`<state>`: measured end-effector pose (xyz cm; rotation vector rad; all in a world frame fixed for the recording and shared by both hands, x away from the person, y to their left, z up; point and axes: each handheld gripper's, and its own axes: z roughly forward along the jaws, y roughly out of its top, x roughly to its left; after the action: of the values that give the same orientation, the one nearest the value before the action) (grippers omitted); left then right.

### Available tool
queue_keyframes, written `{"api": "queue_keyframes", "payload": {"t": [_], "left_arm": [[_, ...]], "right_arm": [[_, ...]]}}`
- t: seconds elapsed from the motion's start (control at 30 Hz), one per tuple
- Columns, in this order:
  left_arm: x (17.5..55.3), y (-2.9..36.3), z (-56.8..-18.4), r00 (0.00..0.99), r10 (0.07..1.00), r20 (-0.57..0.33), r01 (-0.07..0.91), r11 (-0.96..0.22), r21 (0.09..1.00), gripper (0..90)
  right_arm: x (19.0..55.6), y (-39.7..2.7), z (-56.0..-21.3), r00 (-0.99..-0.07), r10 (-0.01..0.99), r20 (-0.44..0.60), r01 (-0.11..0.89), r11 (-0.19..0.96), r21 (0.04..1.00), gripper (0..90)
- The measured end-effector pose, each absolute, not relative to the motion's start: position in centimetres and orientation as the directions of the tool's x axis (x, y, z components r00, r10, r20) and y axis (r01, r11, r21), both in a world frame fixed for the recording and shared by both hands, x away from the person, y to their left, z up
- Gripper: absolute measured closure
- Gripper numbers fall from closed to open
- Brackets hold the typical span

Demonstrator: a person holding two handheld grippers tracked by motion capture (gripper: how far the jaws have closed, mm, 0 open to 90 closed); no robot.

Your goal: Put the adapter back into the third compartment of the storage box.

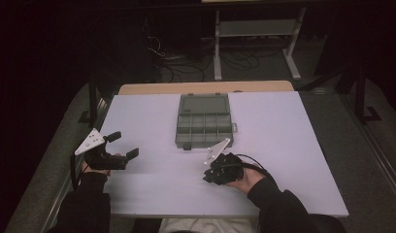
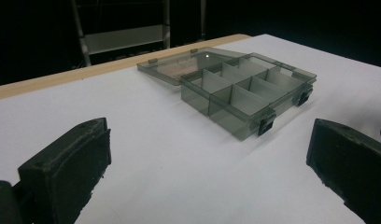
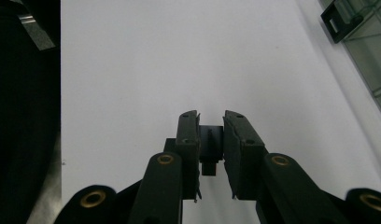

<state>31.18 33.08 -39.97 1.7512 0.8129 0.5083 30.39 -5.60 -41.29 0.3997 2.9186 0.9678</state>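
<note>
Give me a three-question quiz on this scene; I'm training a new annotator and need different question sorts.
1. True or false: the lid of the compartment box lies shut over its compartments.
2. Which gripper holds a small black part? A) left gripper B) right gripper C) neither
3. Fill in: the box rests on the white ____.

Key:
1. False; the lid is folded open, flat behind the box.
2. B; its jaws clamp the small black part, while the left gripper's jaws stand wide apart with nothing between them.
3. Table.

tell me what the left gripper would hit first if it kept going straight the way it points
Probably the open grey translucent plastic compartment box: the left gripper has bare white table ahead, then the box slightly right of centre.
</note>
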Motion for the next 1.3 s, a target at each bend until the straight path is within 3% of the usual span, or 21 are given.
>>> {"api": "queue_keyframes", "payload": {"t": [1.3], "left_arm": [[31.2, 33.1, -40.0, 0.674, 0.737, -0.058, 0.274, -0.177, 0.945, 0.0]], "right_arm": [[34.2, -6.1, -38.0, -0.951, 0.309, -0.005, 0.245, 0.762, 0.599, 75.0]]}}
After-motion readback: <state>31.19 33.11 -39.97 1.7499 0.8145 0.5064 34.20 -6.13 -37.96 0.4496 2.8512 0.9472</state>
